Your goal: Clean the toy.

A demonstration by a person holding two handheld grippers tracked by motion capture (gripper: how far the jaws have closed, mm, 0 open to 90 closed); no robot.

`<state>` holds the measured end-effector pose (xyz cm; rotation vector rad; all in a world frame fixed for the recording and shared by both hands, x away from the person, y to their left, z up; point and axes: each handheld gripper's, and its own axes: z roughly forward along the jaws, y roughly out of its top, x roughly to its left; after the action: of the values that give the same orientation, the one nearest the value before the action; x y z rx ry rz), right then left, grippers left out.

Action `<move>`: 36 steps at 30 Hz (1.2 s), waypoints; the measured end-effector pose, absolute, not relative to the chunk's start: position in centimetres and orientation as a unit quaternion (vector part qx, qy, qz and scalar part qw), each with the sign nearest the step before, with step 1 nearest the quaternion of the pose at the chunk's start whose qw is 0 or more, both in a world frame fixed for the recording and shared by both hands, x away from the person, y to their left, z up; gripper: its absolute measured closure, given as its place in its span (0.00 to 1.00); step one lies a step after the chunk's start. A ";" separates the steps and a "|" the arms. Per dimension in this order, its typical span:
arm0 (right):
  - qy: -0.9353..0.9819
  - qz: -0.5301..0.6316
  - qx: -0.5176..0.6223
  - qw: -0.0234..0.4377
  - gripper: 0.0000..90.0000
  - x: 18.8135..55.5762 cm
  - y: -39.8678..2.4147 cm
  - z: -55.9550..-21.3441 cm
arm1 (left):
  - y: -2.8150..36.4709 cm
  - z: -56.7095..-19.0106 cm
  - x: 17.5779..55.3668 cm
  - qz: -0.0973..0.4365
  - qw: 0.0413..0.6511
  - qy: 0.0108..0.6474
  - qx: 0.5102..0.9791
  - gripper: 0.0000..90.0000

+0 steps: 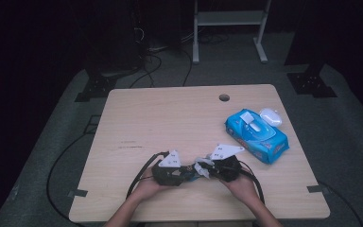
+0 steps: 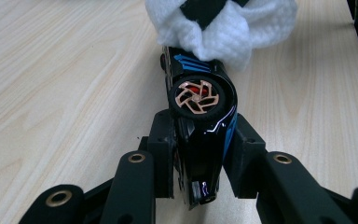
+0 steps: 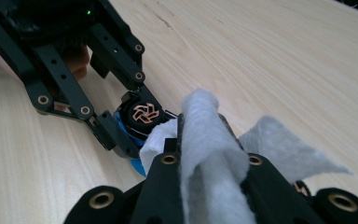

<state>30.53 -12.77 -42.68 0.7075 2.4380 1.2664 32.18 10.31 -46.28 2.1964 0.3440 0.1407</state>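
At the near edge of the bench [image 1: 137,118], the left gripper [image 2: 198,154] clamps its fingers on the toy car [image 2: 200,116], lying on its side, while the right gripper [image 3: 209,154] pinches the wet wipe [image 3: 209,140] against it. Risk: a hard rub could twist the glossy car loose.

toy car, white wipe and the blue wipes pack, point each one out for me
toy car [image 2: 200,100], left gripper view, on its copper-spoked wheel.
white wipe [image 3: 209,154], right gripper view, on the fold draped over the jaws.
blue wipes pack [image 1: 264,142], high view, on its blue top face beside the lid.
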 end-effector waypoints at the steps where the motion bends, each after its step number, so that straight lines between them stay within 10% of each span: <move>1: 0.850 0.438 0.250 0.151 0.94 30.7 -13.1 -42.6 | 10.3 -46.3 32.2 0.056 0.441 0.138 0.885 0.74; 36: 0.821 0.425 0.345 0.164 0.94 32.7 -20.0 -43.0 | 10.4 -46.2 32.4 0.058 0.439 0.136 0.886 0.76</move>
<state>32.71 -20.01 -42.98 0.9829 2.3396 1.2128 32.38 10.44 -46.19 2.2019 0.3377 0.1446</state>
